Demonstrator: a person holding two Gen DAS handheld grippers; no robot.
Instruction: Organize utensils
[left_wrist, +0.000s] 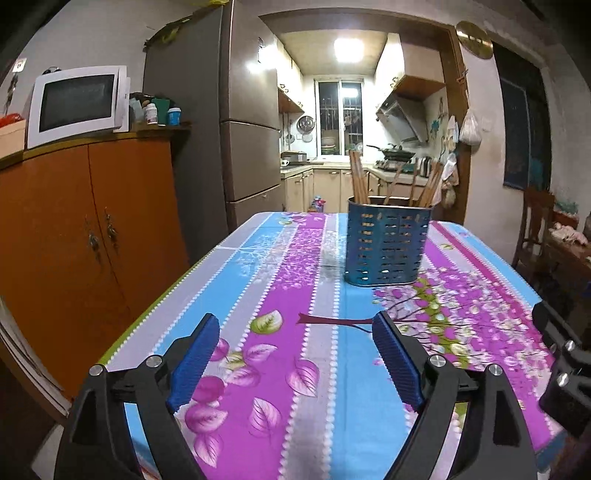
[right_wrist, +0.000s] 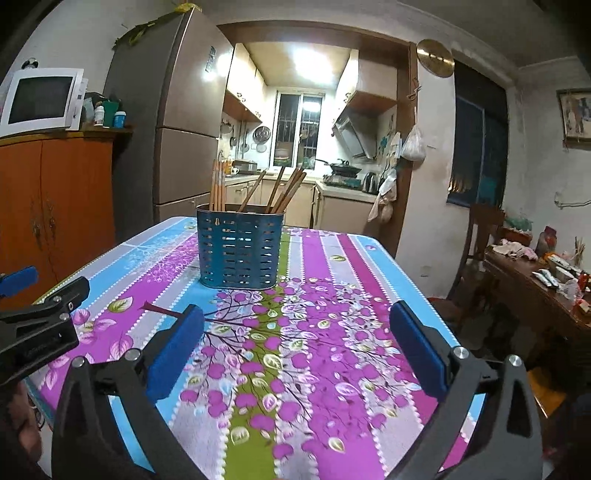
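Desk: covered by a glossy cloth (left_wrist: 295, 280) in blue, purple, grey and green stripes printed with leaves and blossom branches; its near part is bare.
Utensil holder: a blue perforated holder (left_wrist: 386, 245) stands upright toward the far end of the desk, well apart from both grippers.
Chopsticks: wooden chopsticks (left_wrist: 360, 177) stand in the holder, one bunch upright at its left side, the rest leaning right.
Left gripper (left_wrist: 295, 354): fingers wide apart over the near desk, nothing between the blue pads.
Right gripper (right_wrist: 295, 347): fingers spread wide, only the patterned cloth between them; not touching anything.
Room, left: an orange wooden cabinet (left_wrist: 85, 229) with a white microwave (left_wrist: 77, 103) and small jars on top, beside a tall grey fridge (left_wrist: 236, 122).
Room, back: a doorway opens to a lit kitchen with a barred window (left_wrist: 340, 110), range hood and a wok on the stove.
Room, right: a dark wooden side table (right_wrist: 535, 291) crowded with small items, a chair before it.
Hard to make out: the holder's inner compartments and the chopsticks' lower ends are hidden by its wall; items on the side table are too small to identify; the desk's near edge is cut off behind the grippers.
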